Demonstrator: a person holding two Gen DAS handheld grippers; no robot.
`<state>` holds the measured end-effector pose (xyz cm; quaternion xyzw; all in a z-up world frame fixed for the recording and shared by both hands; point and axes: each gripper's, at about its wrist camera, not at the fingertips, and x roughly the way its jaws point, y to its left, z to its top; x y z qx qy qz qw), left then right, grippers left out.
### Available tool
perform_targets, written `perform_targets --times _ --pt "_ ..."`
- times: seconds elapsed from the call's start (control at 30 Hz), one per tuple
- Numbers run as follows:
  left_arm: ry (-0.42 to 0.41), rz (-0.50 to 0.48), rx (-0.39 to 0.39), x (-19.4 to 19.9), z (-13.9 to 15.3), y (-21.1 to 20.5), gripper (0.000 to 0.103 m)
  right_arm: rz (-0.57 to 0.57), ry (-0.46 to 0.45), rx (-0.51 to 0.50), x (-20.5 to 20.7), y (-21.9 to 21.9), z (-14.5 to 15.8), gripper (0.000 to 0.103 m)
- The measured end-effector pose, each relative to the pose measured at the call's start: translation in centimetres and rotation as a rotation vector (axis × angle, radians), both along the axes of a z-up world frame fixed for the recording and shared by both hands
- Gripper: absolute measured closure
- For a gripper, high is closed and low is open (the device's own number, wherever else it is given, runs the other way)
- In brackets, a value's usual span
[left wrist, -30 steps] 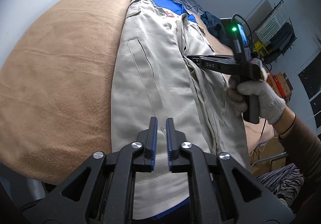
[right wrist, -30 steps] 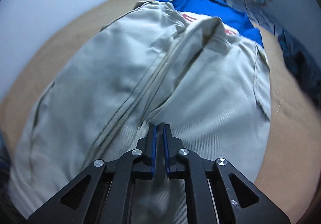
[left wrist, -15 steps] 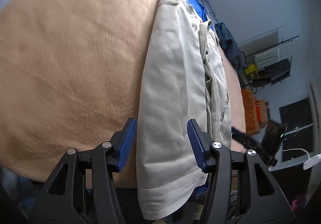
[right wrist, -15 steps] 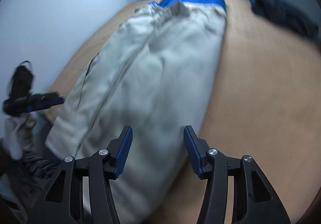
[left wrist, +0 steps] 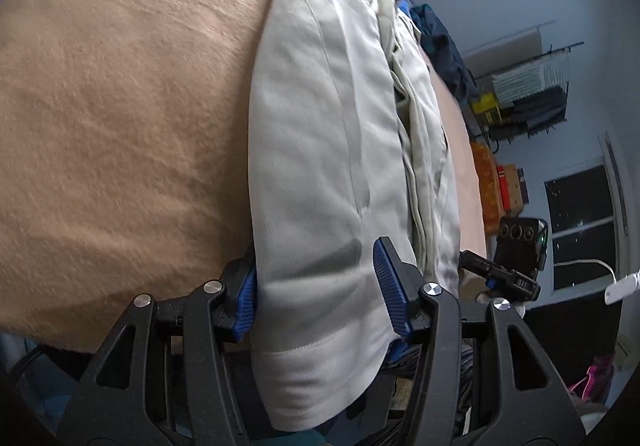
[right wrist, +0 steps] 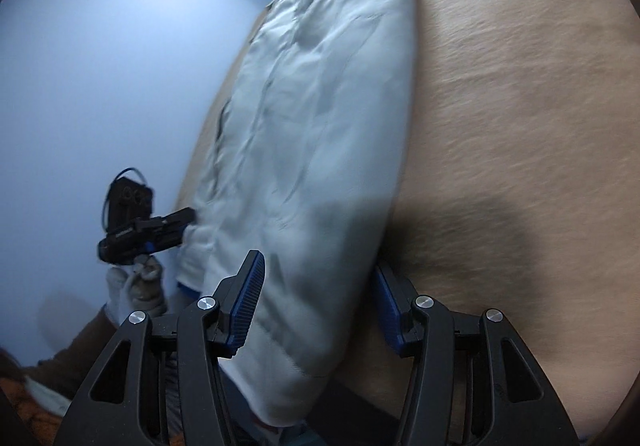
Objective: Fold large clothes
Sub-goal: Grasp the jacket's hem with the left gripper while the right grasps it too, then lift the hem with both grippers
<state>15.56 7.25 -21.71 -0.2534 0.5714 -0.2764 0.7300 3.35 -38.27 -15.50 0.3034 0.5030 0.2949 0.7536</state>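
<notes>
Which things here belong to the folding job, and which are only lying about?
For the job:
- beige jacket, with blue lining
- tan blanket it lies on
- left claw, open at the jacket's hem
- right claw, open at the hem

Lying about:
- dark clothes at the far edge
- wire rack on the wall
- orange boxes

Dim, bluish light; fisheye-bent edges — right wrist view motion-blurred.

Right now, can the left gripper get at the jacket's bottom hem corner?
Probably yes: the left gripper is open, its jaws astride the beige jacket at the hem, nothing between.
</notes>
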Motion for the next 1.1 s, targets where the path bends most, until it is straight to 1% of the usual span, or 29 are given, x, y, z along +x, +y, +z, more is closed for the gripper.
perform_targets --times 0.03,0.1,0.13,0.17,0.2,0.23,0.3,0.37,0.47,0.5,0.53,0.67,0.77,0.8,0.83,0.9,1.0,1.1 --pt "0.000 -0.004 0.001 -0.1 0.0 0.0 0.055 0.012 0.003 0.014 0.0 0.4 0.0 0.052" --pt "0.011 -0.004 -0.015 -0.4 -0.2 0.2 0.058 0.038 -0.002 0.026 -0.1 1.3 0.0 0.052" --pt "0.013 0.001 -0.014 -0.5 -0.3 0.3 0.062 0.049 -0.006 0.023 0.0 1.6 -0.1 0.052" --pt "0.010 0.002 -0.002 -0.6 -0.2 0.4 0.066 0.059 -0.015 0.015 0.0 1.8 0.0 0.055" --pt "0.008 0.001 0.005 -0.5 -0.2 0.4 0.066 0.060 -0.016 0.008 0.1 2.0 0.1 0.060" --pt "0.004 -0.001 0.014 -0.5 -0.1 0.4 0.068 0.057 -0.013 0.004 0.1 2.0 0.2 0.062" --pt "-0.010 -0.008 0.037 -0.7 0.2 0.3 0.073 0.044 0.001 -0.002 0.3 1.8 0.3 0.074" --pt "-0.027 -0.010 0.048 -1.0 0.5 0.3 0.077 0.039 0.007 -0.007 0.3 1.5 0.6 0.078" --pt "-0.039 -0.007 0.039 -1.1 0.8 0.5 0.077 0.041 -0.009 -0.003 0.2 1.4 1.3 0.079" --pt "-0.030 0.002 0.043 -1.1 0.6 0.6 0.077 0.042 -0.016 -0.006 0.1 1.6 1.5 0.077" --pt "-0.022 0.009 0.042 -1.1 0.4 0.6 0.076 0.044 -0.015 -0.010 0.0 1.5 1.3 0.075" --pt "-0.018 0.013 0.040 -1.2 0.0 0.7 0.076 0.039 0.007 -0.019 0.0 1.5 0.4 0.075" --pt "-0.041 0.008 0.066 -1.2 0.3 0.2 0.077 0.044 0.003 -0.029 0.1 1.8 0.5 0.075" --pt "-0.057 0.004 0.080 -1.3 0.5 0.1 0.077 0.044 -0.001 -0.037 0.1 1.8 0.5 0.078" --pt "-0.067 0.002 0.088 -1.3 0.7 -0.1 0.080 0.045 -0.006 -0.044 0.1 1.9 0.6 0.078" --pt "-0.073 0.006 0.085 -1.3 1.0 -0.2 0.083 0.046 -0.016 -0.051 0.1 2.4 1.0 0.083" --pt "-0.069 0.024 0.053 -1.2 1.3 0.1 0.088 0.032 -0.016 -0.026 0.2 1.9 1.2 0.089" --pt "-0.074 0.036 0.014 -1.2 2.0 0.4 0.091 0.014 -0.015 0.022 0.3 1.4 1.5 0.092"
